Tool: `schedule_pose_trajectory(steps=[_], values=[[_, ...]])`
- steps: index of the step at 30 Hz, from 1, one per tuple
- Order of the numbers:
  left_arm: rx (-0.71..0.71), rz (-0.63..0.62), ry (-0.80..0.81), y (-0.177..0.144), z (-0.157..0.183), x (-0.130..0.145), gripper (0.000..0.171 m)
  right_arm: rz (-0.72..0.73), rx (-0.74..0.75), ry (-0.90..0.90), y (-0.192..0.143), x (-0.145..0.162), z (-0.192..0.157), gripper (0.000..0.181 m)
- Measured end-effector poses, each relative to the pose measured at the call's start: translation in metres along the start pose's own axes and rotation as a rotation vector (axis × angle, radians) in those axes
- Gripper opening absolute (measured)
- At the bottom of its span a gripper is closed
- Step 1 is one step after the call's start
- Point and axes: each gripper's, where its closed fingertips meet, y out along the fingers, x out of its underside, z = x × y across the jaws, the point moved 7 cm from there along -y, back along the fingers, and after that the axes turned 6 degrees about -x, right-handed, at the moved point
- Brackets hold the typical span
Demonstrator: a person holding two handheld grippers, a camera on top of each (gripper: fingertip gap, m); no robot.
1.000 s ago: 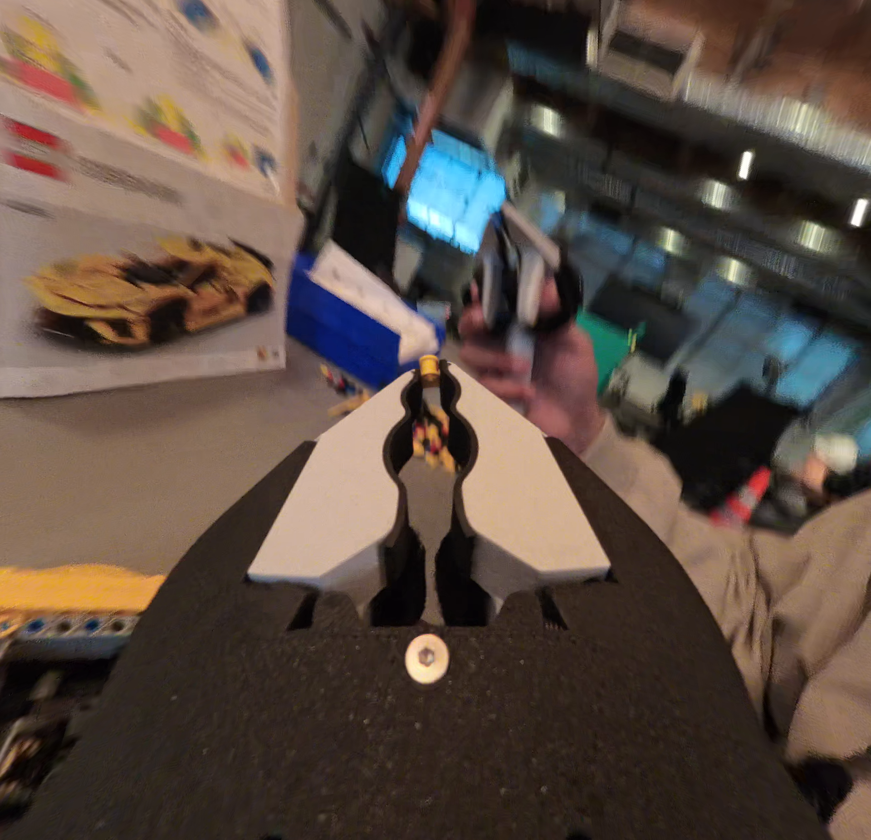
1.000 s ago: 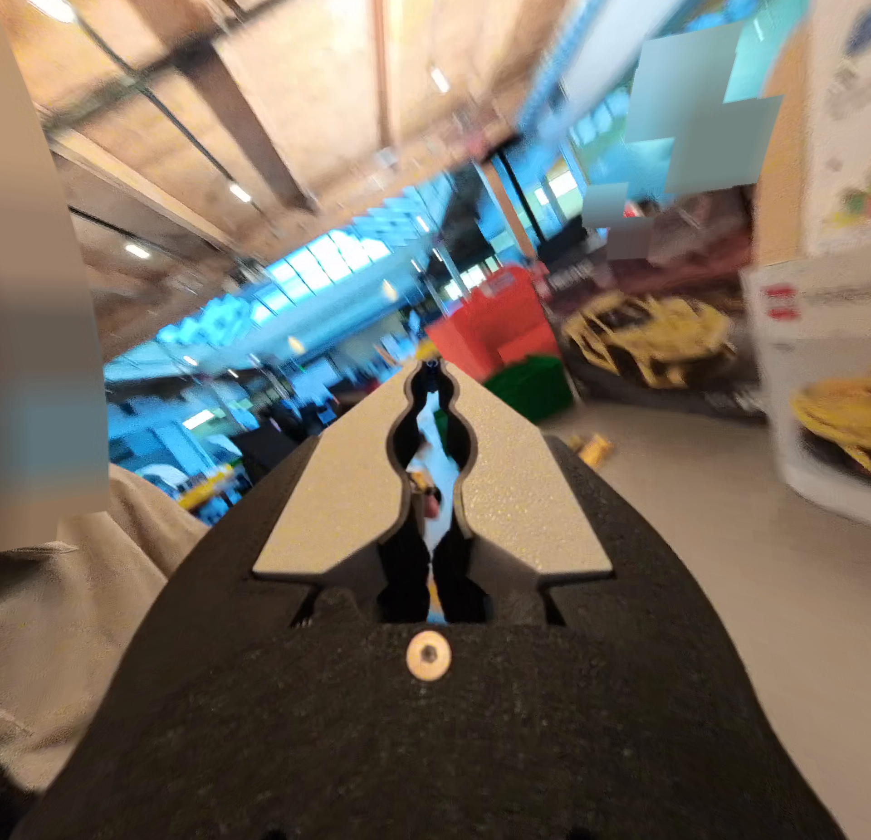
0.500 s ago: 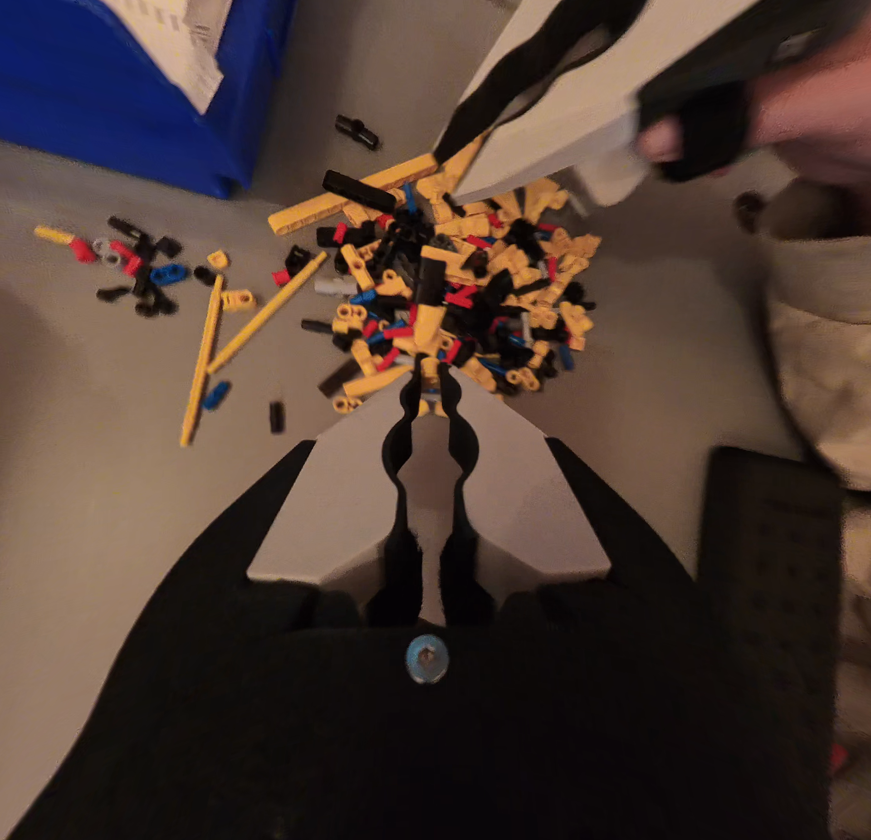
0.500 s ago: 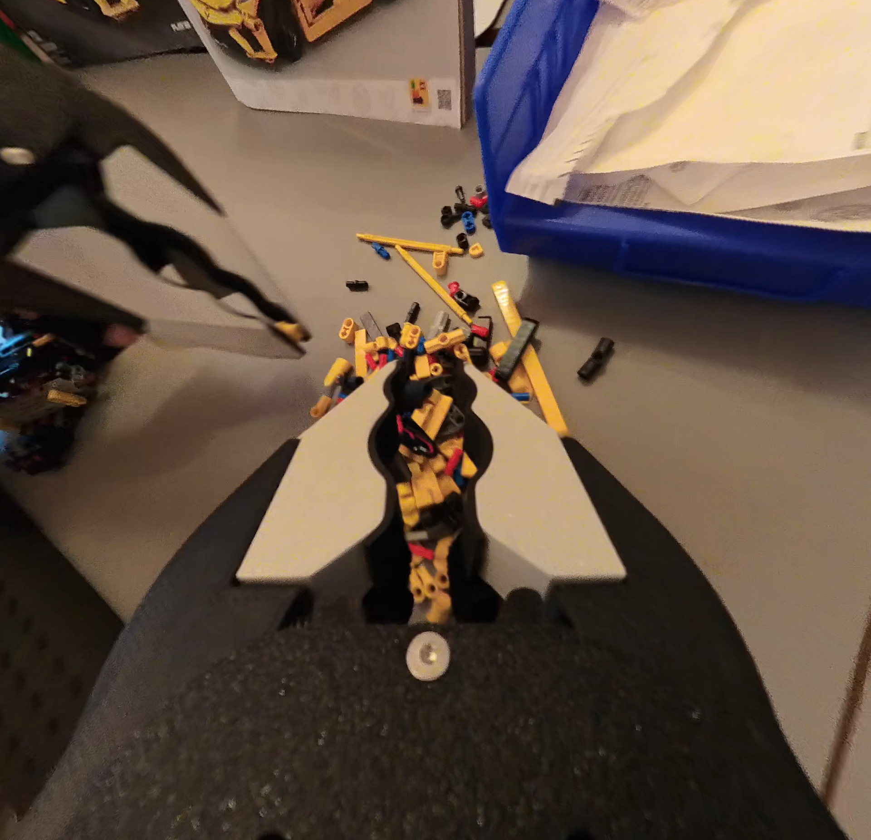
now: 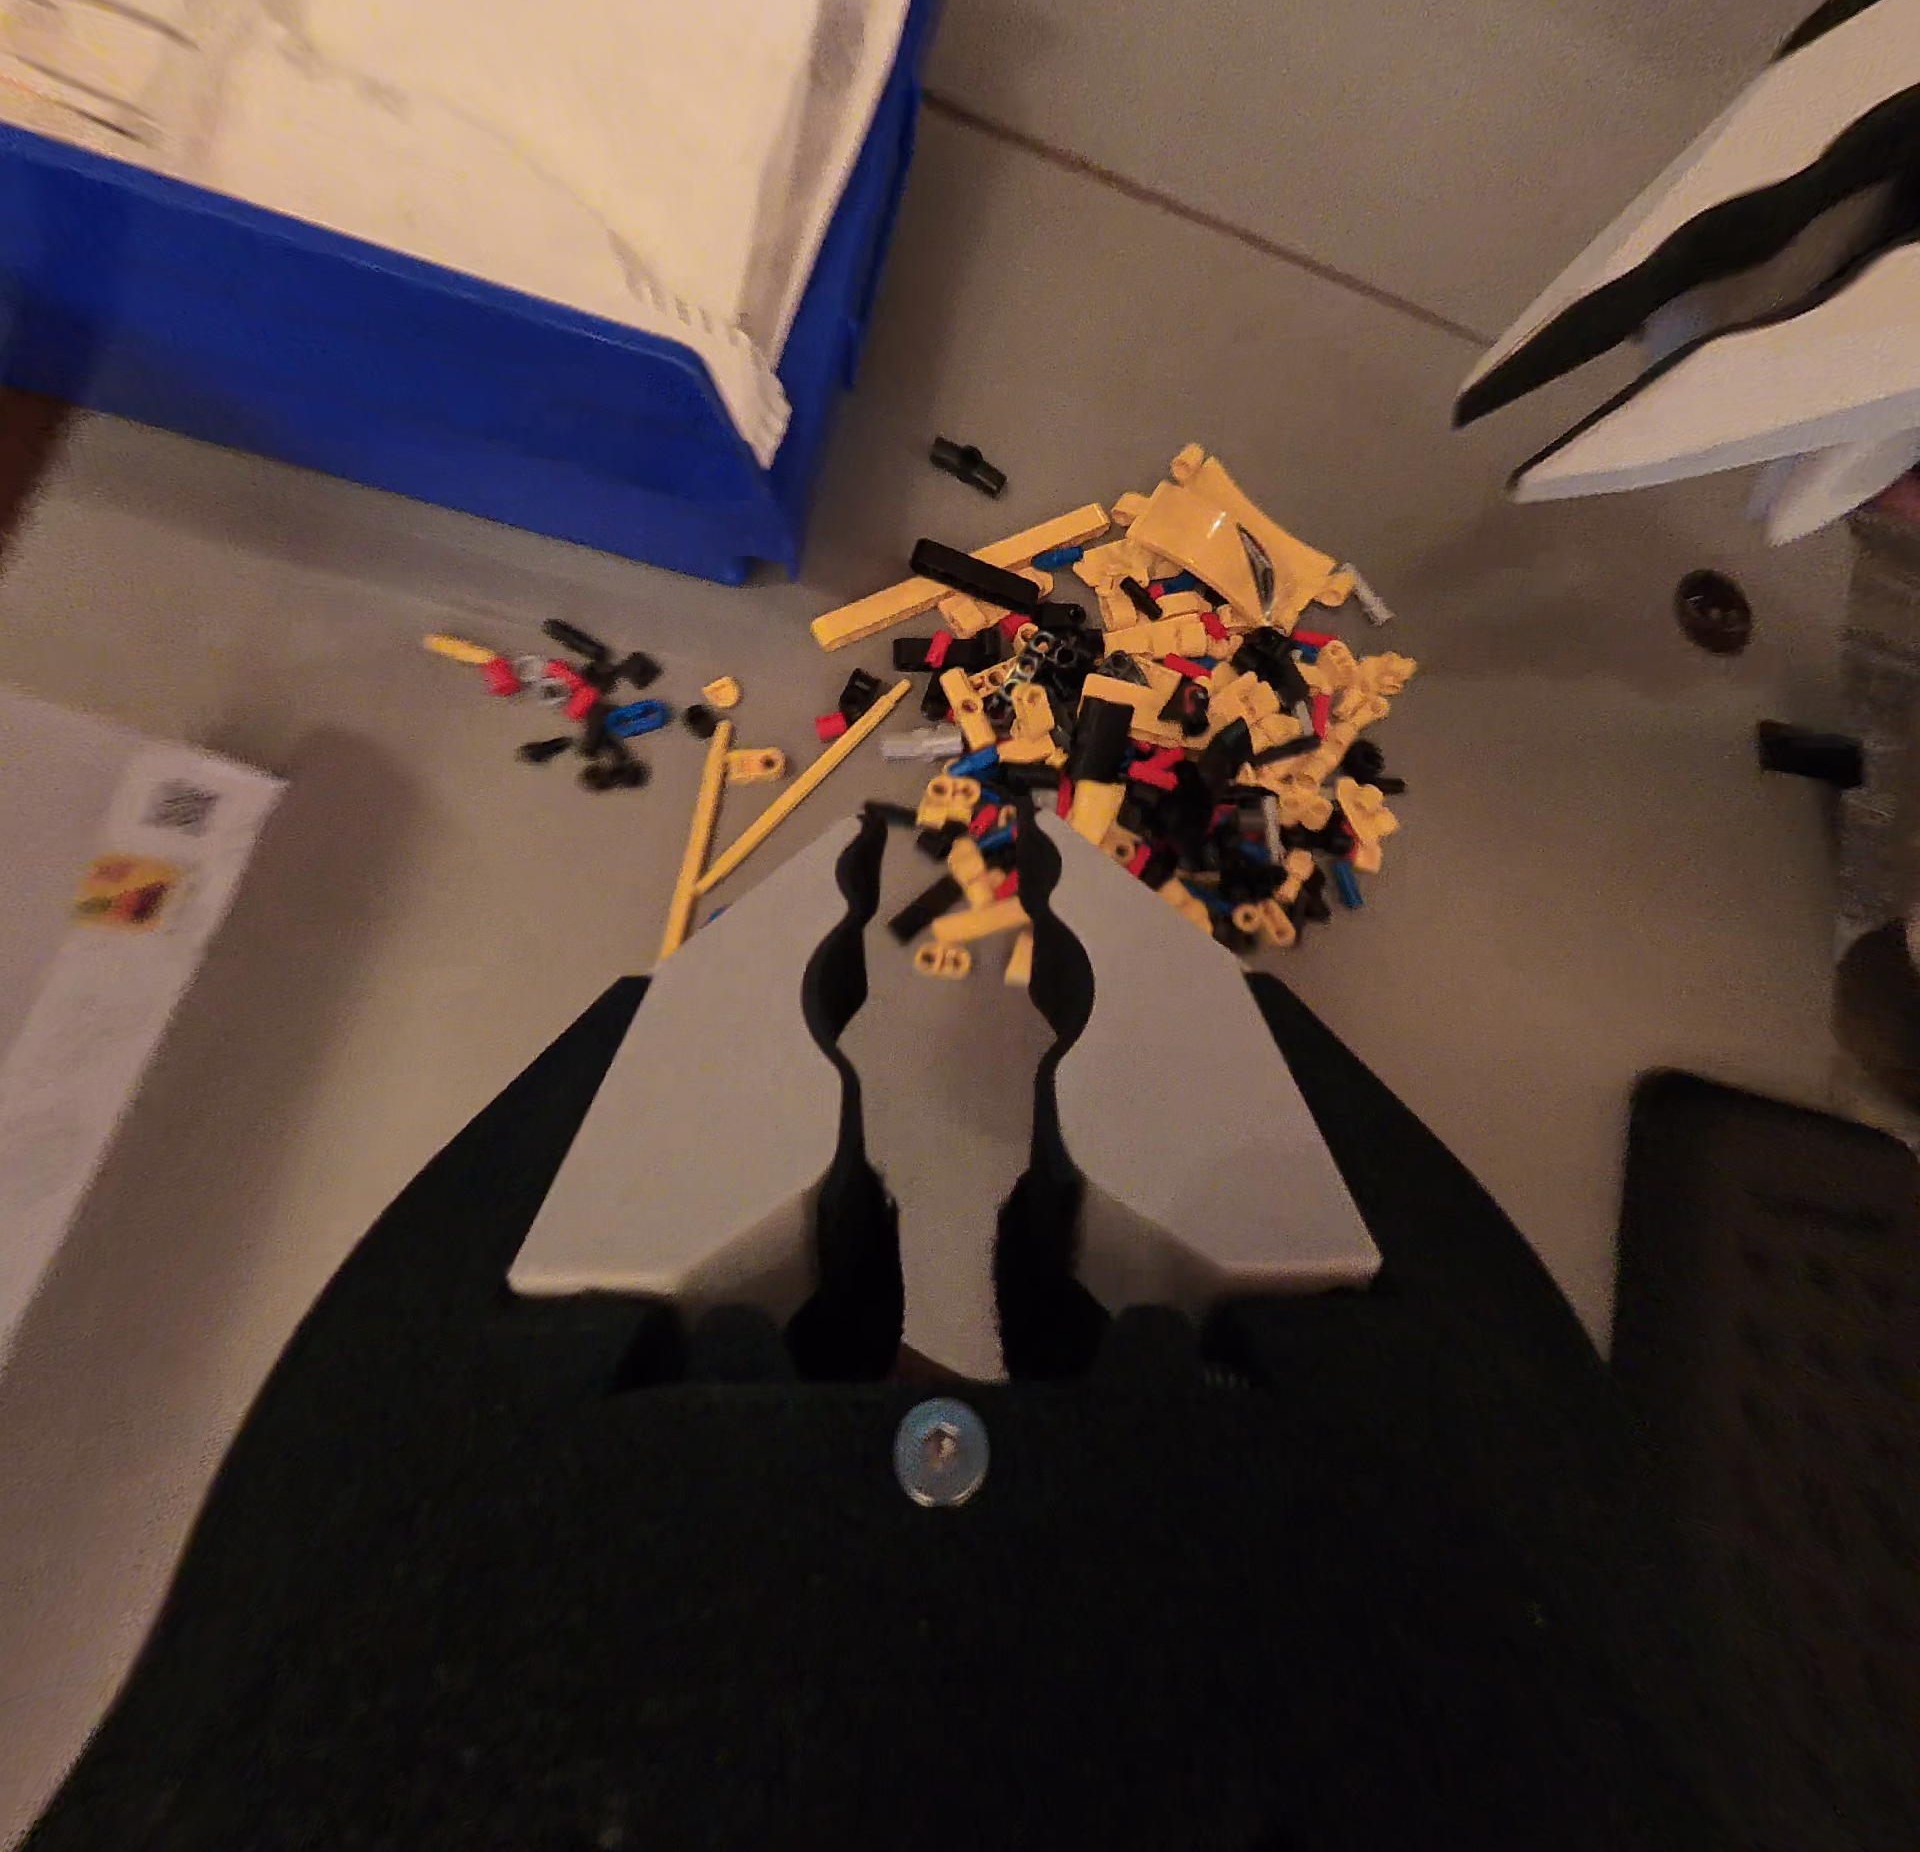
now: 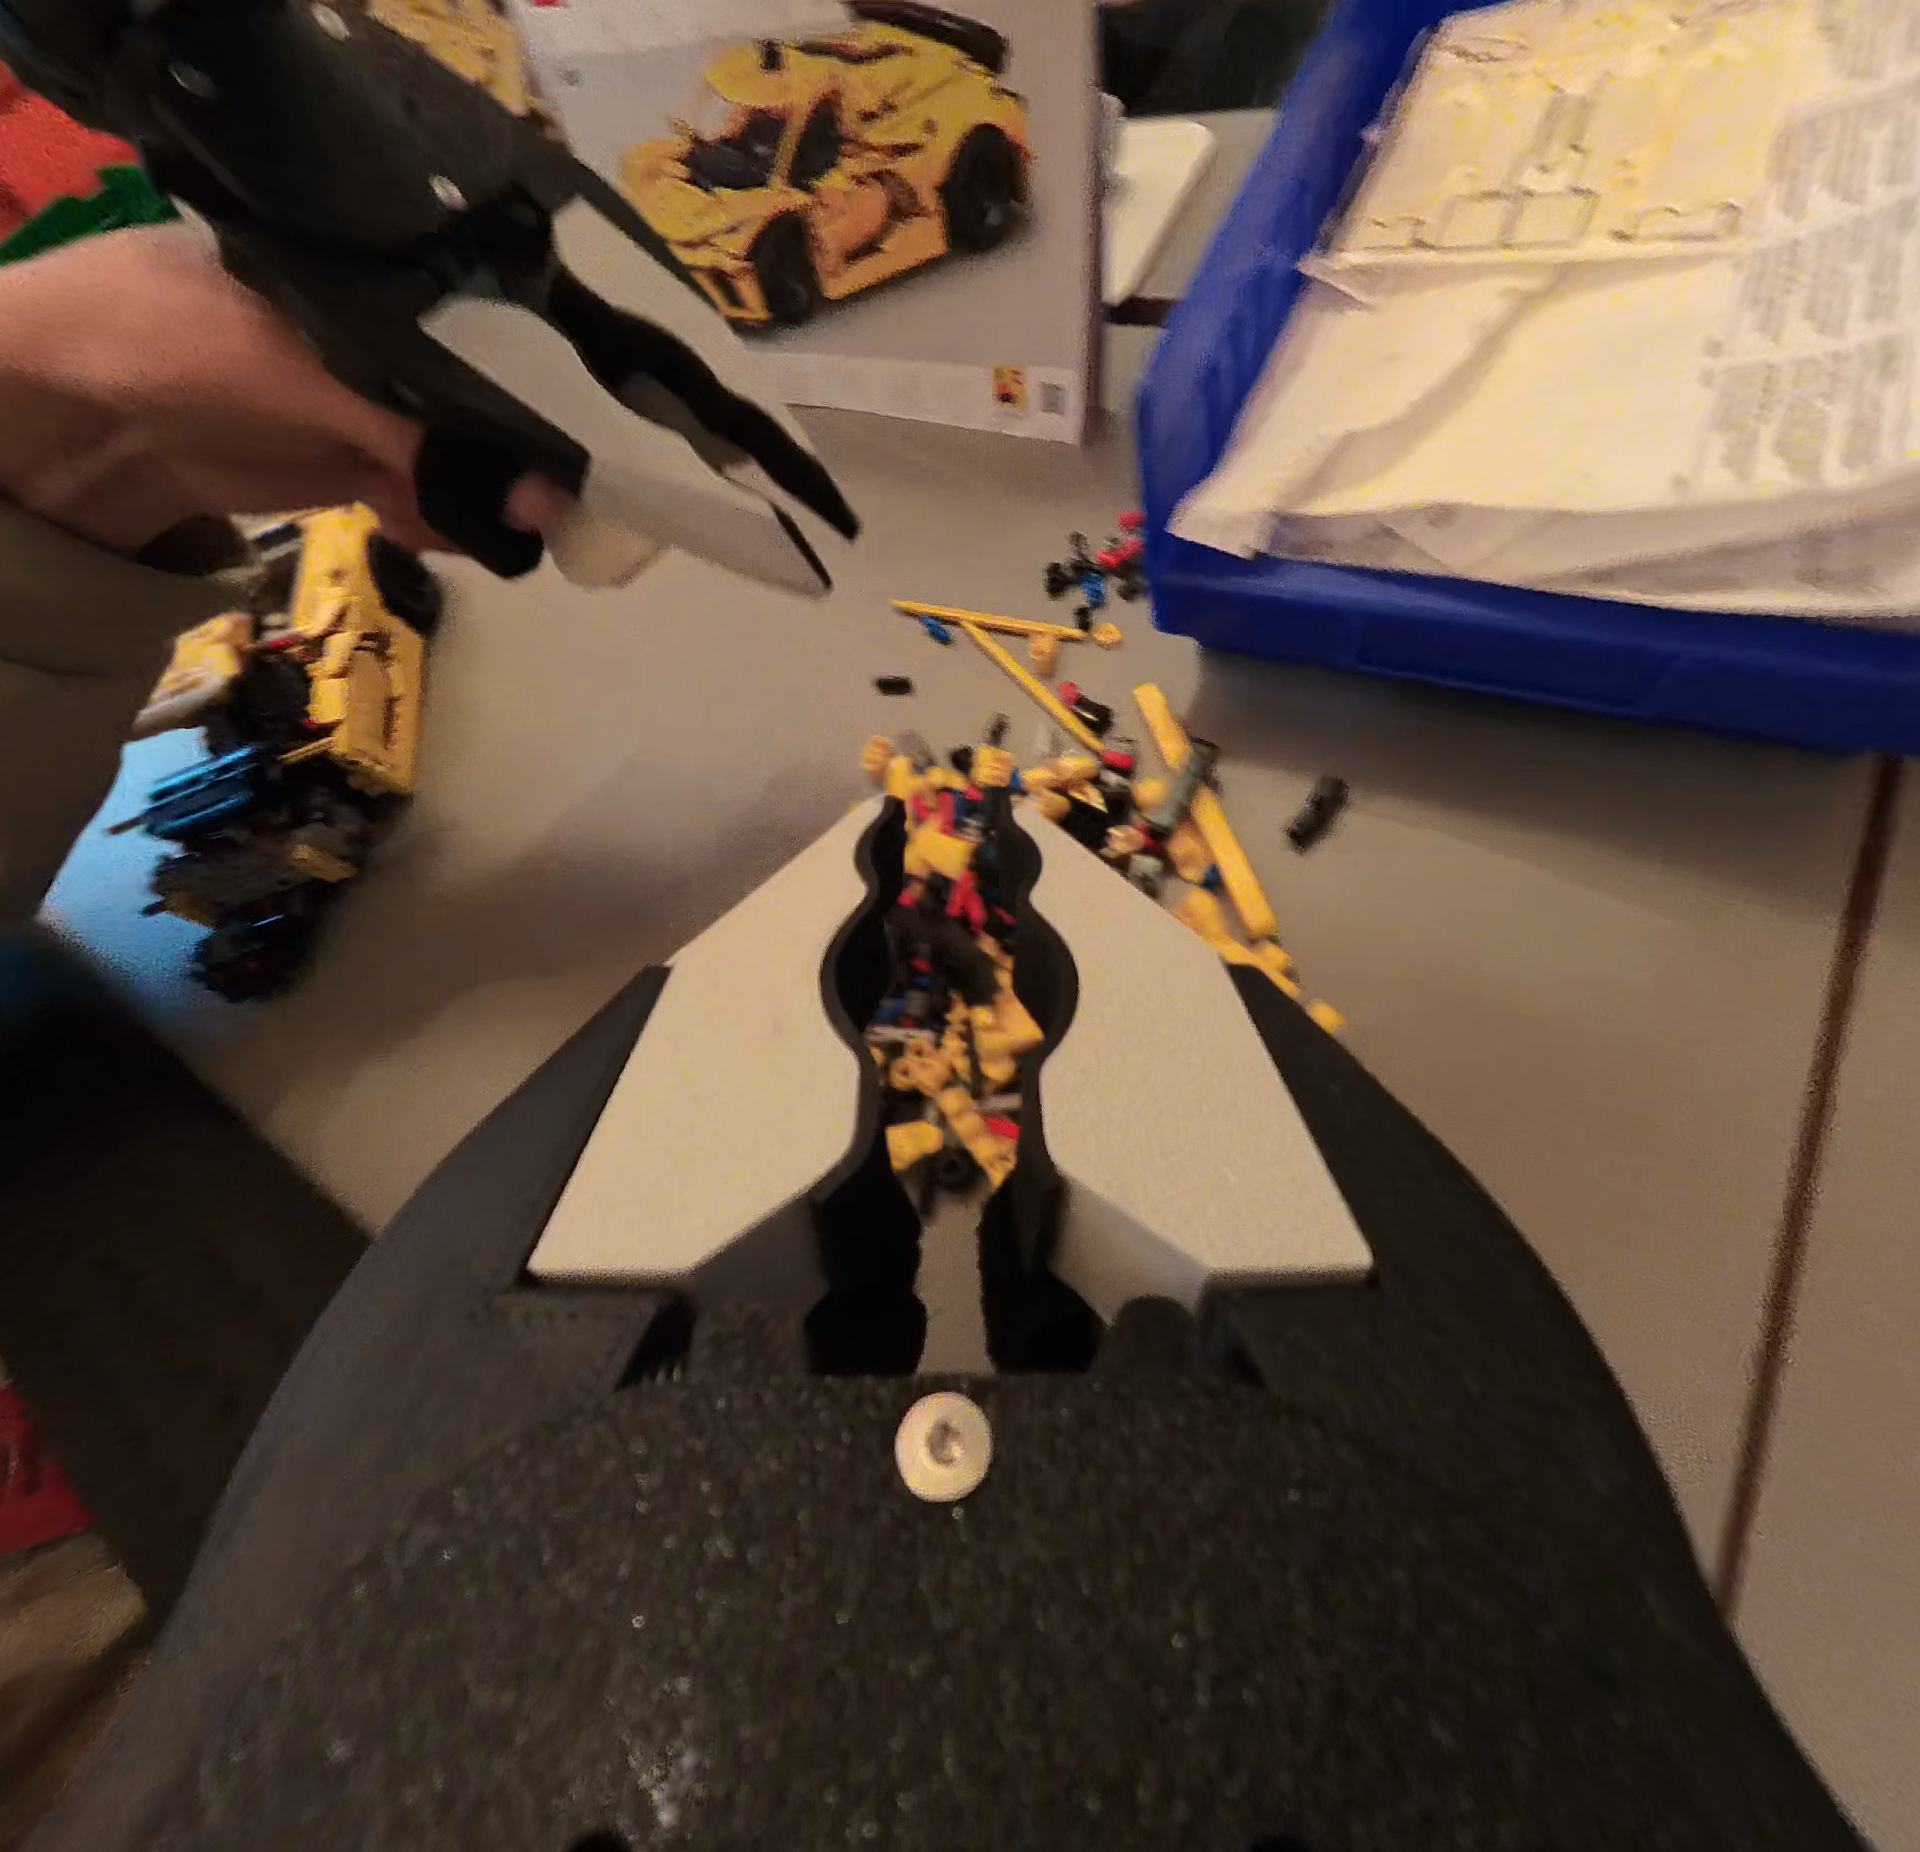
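A pile of small yellow, black, red and blue building-toy parts [image 5: 1143, 722] lies on the grey table; it also shows in the right wrist view [image 6: 1039, 794]. My left gripper [image 5: 951, 815] is open and empty, its tips just above the near left edge of the pile. It also shows in the right wrist view [image 6: 831, 555], held by a hand. My right gripper [image 6: 951, 805] is open with nothing held, hovering over the pile. It also shows in the left wrist view [image 5: 1714, 296] at the upper right, clear of the pile.
A blue bin [image 5: 416, 348] holding paper sheets stands behind the pile, also in the right wrist view [image 6: 1507, 639]. A toy box picturing a yellow car [image 6: 831, 192] stands behind. A part-built yellow car model [image 6: 301, 722] sits left. Loose parts [image 5: 582, 701] and yellow rods [image 5: 696, 846] lie left of the pile. Left tips to right tips: about 12 cm. My right tips are about 35 cm from the yellow car [image 6: 831, 192], my left tips only 20 cm.
Both grippers swung down from facing the room to over the pile. My left gripper, shut on a small yellow part before, has opened. My right gripper has pulled back to the right.
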Motion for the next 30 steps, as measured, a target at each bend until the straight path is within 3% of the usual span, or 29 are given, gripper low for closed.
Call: schedule_pose_trajectory(steps=[2, 4, 6, 7, 9, 10, 14, 15, 17, 18, 20, 23, 30], values=[[-0.085, 0.107, 0.059, -0.061, -0.002, 0.013, 0.025, 0.007, -0.077, -0.073, 0.012, -0.011, -0.031, 0.018], [-0.232, 0.192, 0.109, -0.129, -0.007, 0.049, 0.025, 0.025, -0.189, -0.187, 0.035, -0.021, -0.075, 0.027], [-0.32, 0.214, 0.058, -0.187, -0.014, 0.106, 0.018, 0.03, -0.293, -0.304, 0.068, -0.027, -0.124, 0.041], [-0.3, 0.186, -0.002, -0.207, -0.017, 0.138, 0.019, 0.017, -0.341, -0.338, 0.088, -0.027, -0.15, 0.043], [-0.29, 0.156, -0.103, -0.232, -0.022, 0.197, 0.024, 0.001, -0.452, -0.345, 0.136, -0.018, -0.205, 0.074], [-0.327, 0.182, -0.136, -0.239, -0.024, 0.22, 0.028, -0.036, -0.453, -0.352, 0.16, -0.009, -0.228, 0.082], [-0.503, 0.291, -0.146, -0.251, -0.025, 0.278, 0.028, -0.112, -0.395, -0.405, 0.222, 0.037, -0.291, 0.082], [-0.517, 0.292, -0.16, -0.25, -0.027, 0.29, 0.029, -0.104, -0.37, -0.401, 0.228, 0.041, -0.295, 0.083], [-0.489, 0.297, -0.225, -0.245, -0.032, 0.306, 0.029, -0.108, -0.305, -0.384, 0.235, 0.044, -0.292, 0.106], [-0.478, 0.315, -0.262, -0.242, -0.035, 0.311, 0.028, -0.147, -0.278, -0.377, 0.239, 0.047, -0.29, 0.109], [-0.448, 0.347, -0.317, -0.235, -0.037, 0.317, 0.028, -0.204, -0.23, -0.412, 0.244, 0.05, -0.29, 0.1], [-0.446, 0.358, -0.295, -0.226, -0.033, 0.318, 0.023, -0.205, -0.193, -0.474, 0.245, 0.047, -0.295, 0.071], [-0.546, 0.286, -0.179, -0.21, -0.025, 0.317, 0.011, -0.315, -0.226, -0.438, 0.241, 0.042, -0.295, 0.058]])
